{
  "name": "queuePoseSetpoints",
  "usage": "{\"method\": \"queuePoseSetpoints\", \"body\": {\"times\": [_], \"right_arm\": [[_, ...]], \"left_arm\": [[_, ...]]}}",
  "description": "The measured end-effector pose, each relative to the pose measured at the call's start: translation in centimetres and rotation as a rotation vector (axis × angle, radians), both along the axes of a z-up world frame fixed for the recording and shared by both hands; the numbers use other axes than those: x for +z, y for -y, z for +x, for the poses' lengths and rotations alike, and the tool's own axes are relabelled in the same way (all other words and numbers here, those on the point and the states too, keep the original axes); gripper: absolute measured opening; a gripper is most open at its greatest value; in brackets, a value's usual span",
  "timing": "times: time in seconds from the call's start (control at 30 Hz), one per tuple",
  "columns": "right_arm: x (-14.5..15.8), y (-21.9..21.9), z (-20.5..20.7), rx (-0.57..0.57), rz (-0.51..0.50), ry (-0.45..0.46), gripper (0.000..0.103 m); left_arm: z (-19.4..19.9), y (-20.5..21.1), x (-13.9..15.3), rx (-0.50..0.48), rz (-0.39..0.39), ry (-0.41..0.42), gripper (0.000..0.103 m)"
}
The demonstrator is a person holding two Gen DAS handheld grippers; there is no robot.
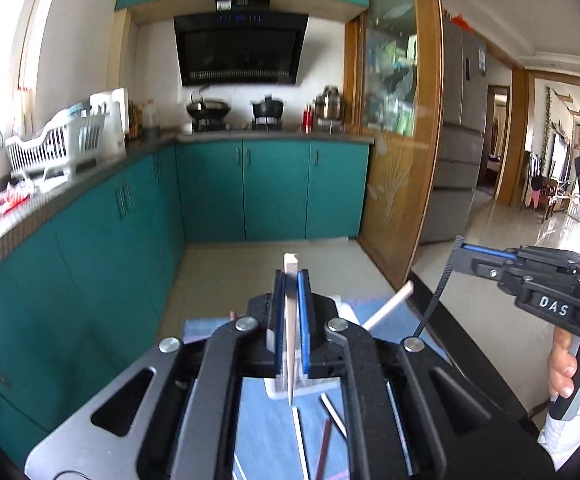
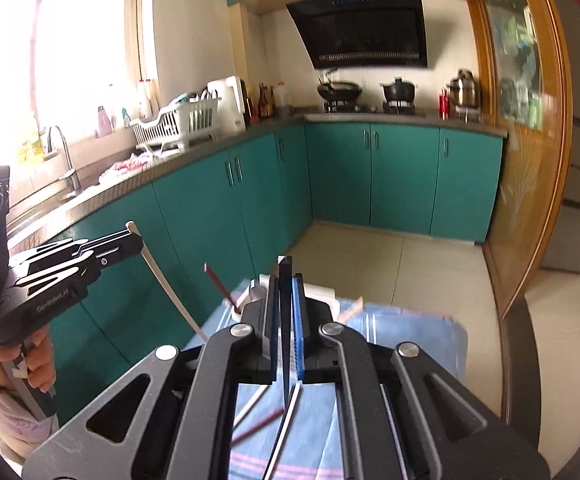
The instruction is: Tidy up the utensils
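Note:
My left gripper [image 1: 290, 278] is shut on a white chopstick [image 1: 290, 340] that stands nearly upright between the blue pads. In the right wrist view the same gripper [image 2: 136, 240] shows at the left, the white chopstick [image 2: 170, 288] hanging below it. My right gripper [image 2: 288, 276] is shut on a thin black chopstick [image 2: 286, 344]; from the left wrist it appears at the right [image 1: 456, 254]. Both are raised above a white holder [image 2: 322, 292], from which a dark red chopstick [image 2: 220, 284] leans out. Loose chopsticks, white [image 2: 250, 404] and dark red [image 2: 258, 426], lie on the blue cloth [image 2: 410, 340].
The cloth covers a dark table whose edge [image 1: 450, 320] runs along the right. Teal cabinets [image 1: 210, 192] line the left and far walls, with a white dish rack [image 1: 54, 144] and pots on the counter. A wooden sliding door [image 1: 394, 120] stands to the right, beige floor tiles beyond the table.

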State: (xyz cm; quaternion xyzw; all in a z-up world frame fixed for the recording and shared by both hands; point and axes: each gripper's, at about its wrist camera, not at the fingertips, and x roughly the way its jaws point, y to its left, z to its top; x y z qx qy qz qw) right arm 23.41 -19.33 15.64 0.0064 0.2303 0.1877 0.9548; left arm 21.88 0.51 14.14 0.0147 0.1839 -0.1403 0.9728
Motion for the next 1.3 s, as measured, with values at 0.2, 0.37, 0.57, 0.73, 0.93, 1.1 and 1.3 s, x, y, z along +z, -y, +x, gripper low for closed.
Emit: {"method": "queuePoseSetpoints", "body": {"times": [0.2, 0.37, 0.57, 0.73, 0.93, 1.1, 1.3], "right_arm": [[3.7, -1.1, 2.5, -0.059, -0.008, 0.111, 0.007], [3.4, -1.1, 5.7, -0.125, -0.003, 0.165, 0.007], [-1.5, -0.6, 9.9, -0.148, 0.010, 0.059, 0.007], [-4.6, -0.6, 11.3, -0.133, 0.047, -0.004, 0.007], [-6.6, -0.9, 10.9, -0.121, 0.044, -0.023, 0.007], [-6.8, -0.4, 10.2, -0.152, 0.021, -0.020, 0.008], [-5.4, 1.0, 6.9, -0.182, 0.033, 0.077, 0.039]], "left_arm": [[2.1, 0.4, 2.6, 0.041, -0.033, 0.089, 0.006], [5.0, 0.3, 2.1, 0.120, -0.054, 0.117, 0.006], [6.7, 0.2, 0.7, 0.144, -0.102, 0.137, 0.006], [8.7, -0.1, -1.1, 0.185, -0.133, 0.115, 0.006], [11.4, -0.2, -5.2, 0.207, -0.126, 0.025, 0.006], [11.4, -0.3, -7.3, 0.233, -0.120, -0.015, 0.017], [8.6, -0.5, -7.2, 0.228, -0.098, 0.015, 0.035]]}}
